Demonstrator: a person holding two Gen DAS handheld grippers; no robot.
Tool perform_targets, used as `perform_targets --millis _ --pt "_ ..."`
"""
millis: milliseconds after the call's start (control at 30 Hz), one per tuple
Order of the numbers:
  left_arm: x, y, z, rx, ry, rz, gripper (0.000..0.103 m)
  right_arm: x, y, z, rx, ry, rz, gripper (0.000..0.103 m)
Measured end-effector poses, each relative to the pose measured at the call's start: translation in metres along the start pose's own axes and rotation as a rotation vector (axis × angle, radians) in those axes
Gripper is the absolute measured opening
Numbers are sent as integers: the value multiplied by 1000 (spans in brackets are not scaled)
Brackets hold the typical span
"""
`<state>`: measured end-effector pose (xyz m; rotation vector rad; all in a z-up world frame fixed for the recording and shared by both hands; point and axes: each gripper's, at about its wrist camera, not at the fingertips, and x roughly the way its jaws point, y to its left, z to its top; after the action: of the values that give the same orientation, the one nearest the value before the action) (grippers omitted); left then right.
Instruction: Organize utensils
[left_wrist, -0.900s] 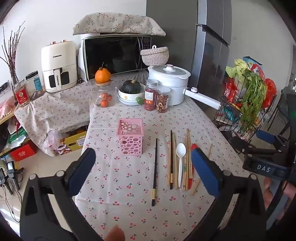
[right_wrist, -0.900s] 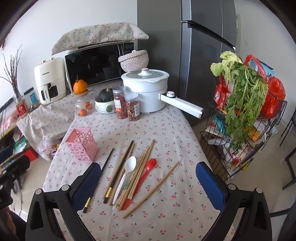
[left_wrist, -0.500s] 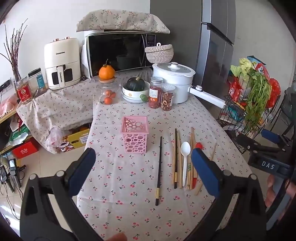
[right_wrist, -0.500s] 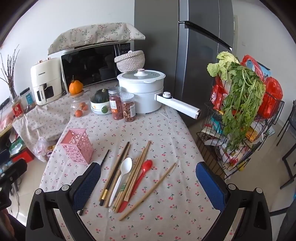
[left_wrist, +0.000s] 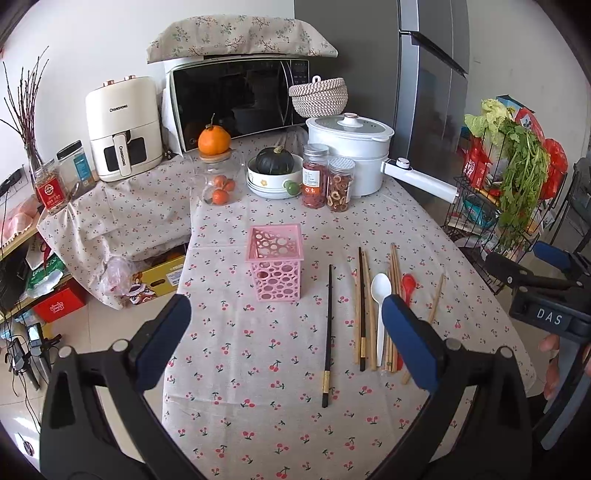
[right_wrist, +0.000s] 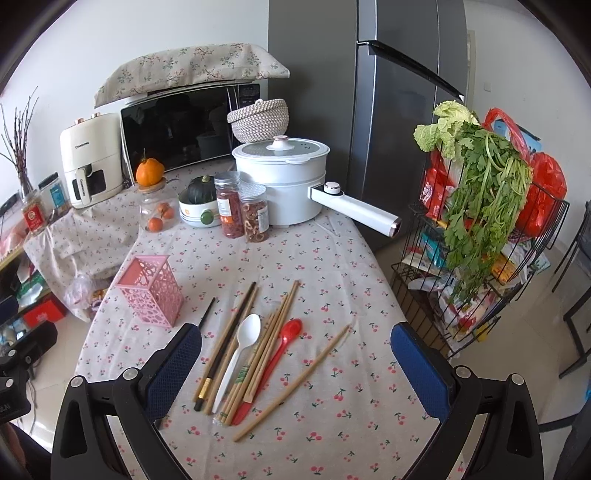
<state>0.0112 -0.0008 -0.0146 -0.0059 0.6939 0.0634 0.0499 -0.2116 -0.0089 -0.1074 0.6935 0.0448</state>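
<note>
A pink perforated holder (left_wrist: 276, 267) (right_wrist: 150, 291) stands upright on the cherry-print tablecloth (left_wrist: 258, 350). Right of it lie a lone black chopstick (left_wrist: 327, 336) (right_wrist: 206, 314), several wooden and black chopsticks (left_wrist: 364, 306) (right_wrist: 273, 336), a white spoon (left_wrist: 380, 306) (right_wrist: 240, 354), a red spoon (left_wrist: 408, 284) (right_wrist: 277, 354) and one stray wooden chopstick (right_wrist: 295, 382). My left gripper (left_wrist: 286, 343) hovers open above the near table, nothing between its fingers. My right gripper (right_wrist: 295, 373) hangs open above the utensil pile without touching it. The right gripper also shows at the left wrist view's right edge (left_wrist: 546, 280).
At the table's back stand a white pot with a long handle (left_wrist: 351, 158) (right_wrist: 284, 181), two spice jars (left_wrist: 327, 177), a bowl with a squash (left_wrist: 275, 171) and a jar under an orange (left_wrist: 218, 173). A wire rack of greens (right_wrist: 480, 229) stands right of the table. A microwave (left_wrist: 236, 99) sits behind.
Both views have shifted slightly: the table contents sit a little to the right in the left wrist view and a little higher in the right wrist view. Nothing on the table moved; both grippers stayed open.
</note>
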Motion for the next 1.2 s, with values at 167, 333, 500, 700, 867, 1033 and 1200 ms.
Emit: perform_targets --millis 167,333,500,700,867,1033,1200 --pt "2 -1 -1 10 8 14 103 0 -1 1 -7 -9 -23 103" --pt "2 -1 -1 1 7 3 103 1 0 1 -18 -7 -30 103" --pt "0 -1 -1 -2 -2 1 103 1 1 1 -14 -7 -31 103" --pt "0 -1 -1 -2 2 -8 103 1 2 0 -18 -5 -29 103" --pt "0 -3 -2 0 3 -13 102 2 3 0 -22 -2 -28 103" --pt "1 -3 -3 -3 12 -22 102 4 4 -1 -22 5 -24 103" --pt "2 -3 -3 -2 12 -22 102 5 3 -1 -26 8 -22 103"
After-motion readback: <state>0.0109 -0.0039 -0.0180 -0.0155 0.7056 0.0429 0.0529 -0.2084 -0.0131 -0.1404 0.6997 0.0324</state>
